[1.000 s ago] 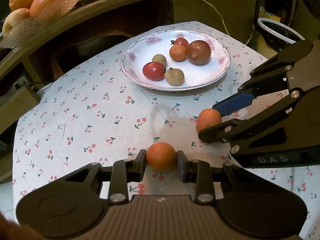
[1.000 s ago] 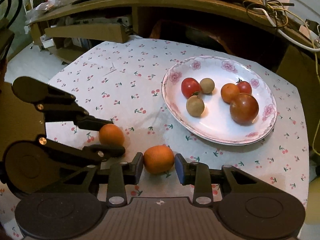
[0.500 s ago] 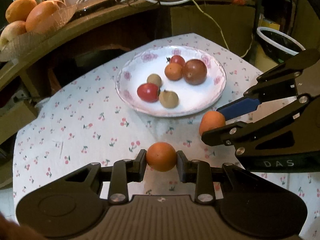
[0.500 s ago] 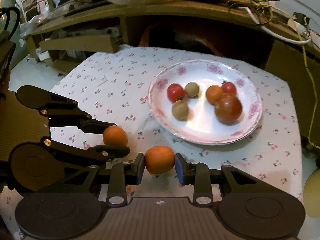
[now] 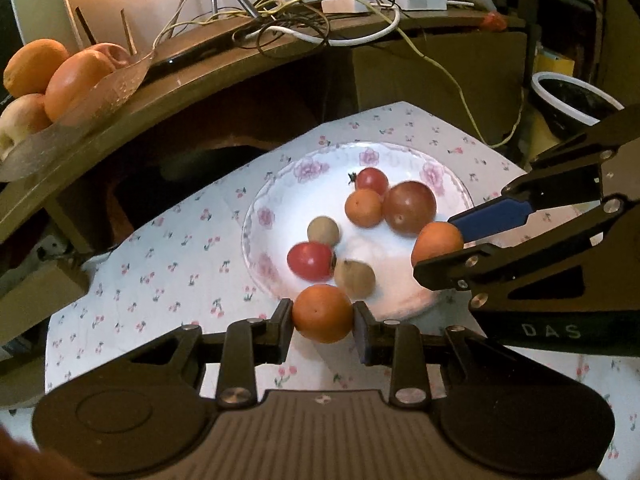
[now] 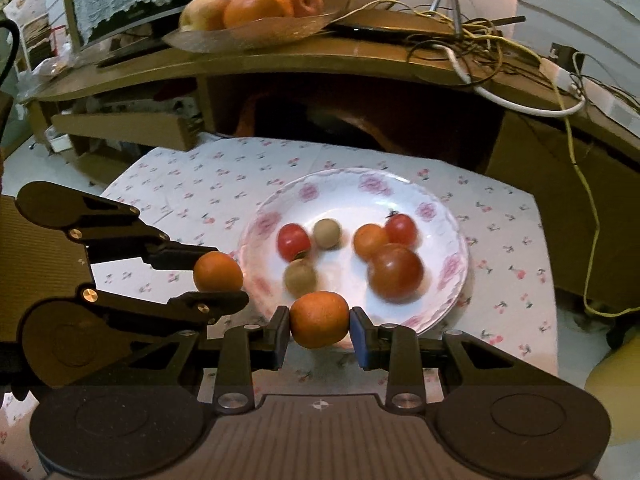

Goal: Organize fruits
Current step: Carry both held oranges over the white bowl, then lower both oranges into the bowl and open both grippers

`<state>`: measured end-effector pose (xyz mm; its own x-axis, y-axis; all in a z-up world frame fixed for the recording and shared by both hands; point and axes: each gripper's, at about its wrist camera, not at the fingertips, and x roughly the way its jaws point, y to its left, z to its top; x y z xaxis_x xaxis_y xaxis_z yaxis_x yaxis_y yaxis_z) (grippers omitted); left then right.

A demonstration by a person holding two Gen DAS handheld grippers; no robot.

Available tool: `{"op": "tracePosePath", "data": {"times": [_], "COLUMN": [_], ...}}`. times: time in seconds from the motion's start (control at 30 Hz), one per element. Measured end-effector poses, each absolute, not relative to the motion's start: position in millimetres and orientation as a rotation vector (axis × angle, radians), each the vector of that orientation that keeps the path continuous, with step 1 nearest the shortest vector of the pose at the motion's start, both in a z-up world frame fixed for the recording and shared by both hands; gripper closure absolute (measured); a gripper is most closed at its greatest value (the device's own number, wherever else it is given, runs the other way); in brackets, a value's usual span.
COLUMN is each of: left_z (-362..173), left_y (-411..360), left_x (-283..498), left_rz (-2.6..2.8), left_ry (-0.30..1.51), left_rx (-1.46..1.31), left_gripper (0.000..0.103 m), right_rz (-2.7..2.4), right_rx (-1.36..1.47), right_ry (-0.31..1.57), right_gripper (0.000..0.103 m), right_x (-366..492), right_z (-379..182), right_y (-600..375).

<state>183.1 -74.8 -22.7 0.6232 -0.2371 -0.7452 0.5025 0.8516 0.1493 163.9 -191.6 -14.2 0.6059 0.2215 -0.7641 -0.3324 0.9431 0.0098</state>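
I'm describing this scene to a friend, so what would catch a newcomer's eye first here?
Two small round orange fruits, one clamped in the left gripper and the other in the right gripper, hang at the near rim of the white floral plate. Inside it sit red tomatoes, an orange fruit and two tan round fruits.

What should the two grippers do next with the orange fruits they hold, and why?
Probably carry both a little further forward over the plate, then lower and open. The left gripper is shut on one orange fruit at the near rim, the right gripper on the other orange fruit; neither rests on the plate yet.
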Motion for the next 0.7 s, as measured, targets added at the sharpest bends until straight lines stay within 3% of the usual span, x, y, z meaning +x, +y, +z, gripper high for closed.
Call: {"op": "tracePosePath", "data": {"times": [0.7], "left_z": [-27], "left_y": [-87], "left_x": [217], "left_rz": [-0.400], "left_ry": [0.767], "left_rx": [0.368], "left_gripper": [0.067], "right_rz": [0.229], "right_rx": [-0.190], "right_ry": [0.795], "right_gripper": [0.070], "right_x": [196], "right_z": [-19], "right_y": [-197]}}
